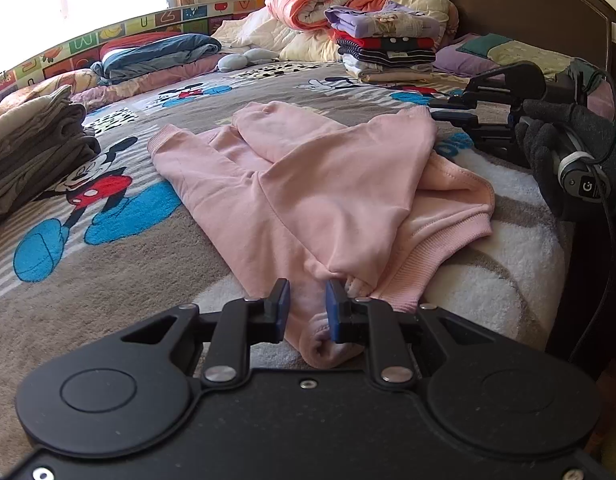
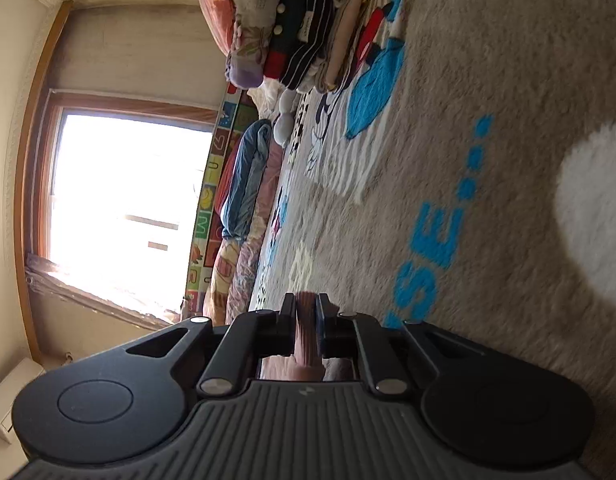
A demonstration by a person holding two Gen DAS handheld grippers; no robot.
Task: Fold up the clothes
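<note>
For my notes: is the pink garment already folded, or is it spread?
Partly folded: the pink garment has sleeves and one side turned over its middle, bunched, not a neat stack.

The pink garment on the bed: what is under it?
Under the pink garment lies the cartoon-print blanket, grey-brown with a white patch showing at the right. The print directly beneath is covered.

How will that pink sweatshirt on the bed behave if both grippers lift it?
The pink sweatshirt will probably droop between the left gripper and right gripper, since it already lies in soft folds. It looks light. The loosely laid sleeve may slide out of place.
</note>
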